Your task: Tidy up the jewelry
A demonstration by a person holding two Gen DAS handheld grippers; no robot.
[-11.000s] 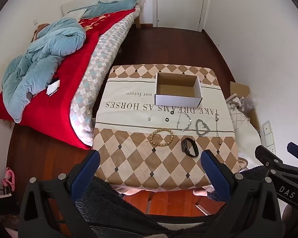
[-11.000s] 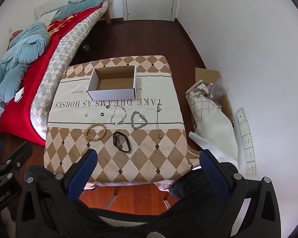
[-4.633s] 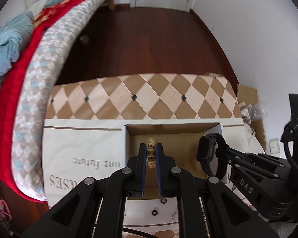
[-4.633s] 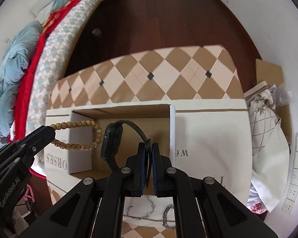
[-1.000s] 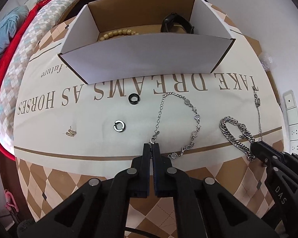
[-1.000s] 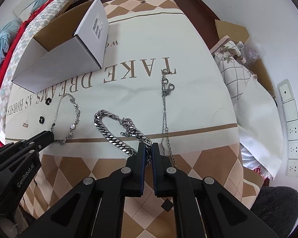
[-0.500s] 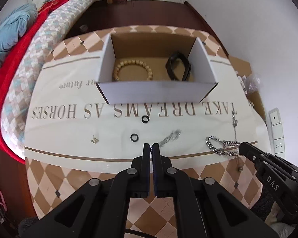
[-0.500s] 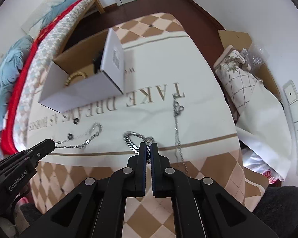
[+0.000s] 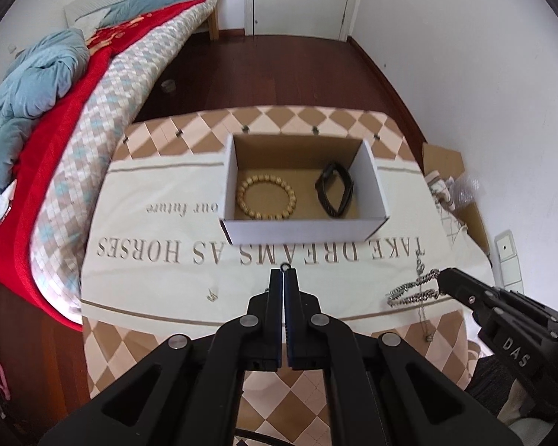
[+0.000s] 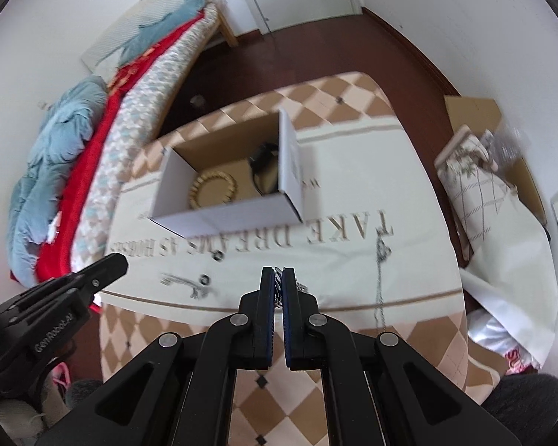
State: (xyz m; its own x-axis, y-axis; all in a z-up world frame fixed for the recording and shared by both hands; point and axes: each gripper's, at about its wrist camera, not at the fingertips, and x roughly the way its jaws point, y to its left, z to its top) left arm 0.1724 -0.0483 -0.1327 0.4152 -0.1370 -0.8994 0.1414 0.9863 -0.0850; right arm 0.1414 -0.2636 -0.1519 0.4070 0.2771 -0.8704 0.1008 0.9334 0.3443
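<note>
The white cardboard box (image 9: 301, 227) stands on the table and holds a wooden bead bracelet (image 9: 266, 197) and a black band (image 9: 334, 188). My left gripper (image 9: 283, 273) is shut on the thin silver chain, whose hanging end shows blurred in the right wrist view (image 10: 184, 282). My right gripper (image 10: 278, 272) is shut on the chunky silver chain bracelet (image 9: 413, 290), which hangs above the cloth. Both grippers are lifted in front of the box. A thin necklace (image 10: 379, 278) lies on the cloth at the right.
A small earring (image 9: 212, 295) and two black rings (image 10: 216, 257) lie on the printed tablecloth (image 9: 160, 252). A bed with red and blue covers (image 9: 37, 111) is left of the table. Bags and cardboard (image 10: 494, 193) sit on the floor at the right.
Both grippers have risen and tilted up toward the box, each lifting its chain off the cloth. The box interior has come more into view.
</note>
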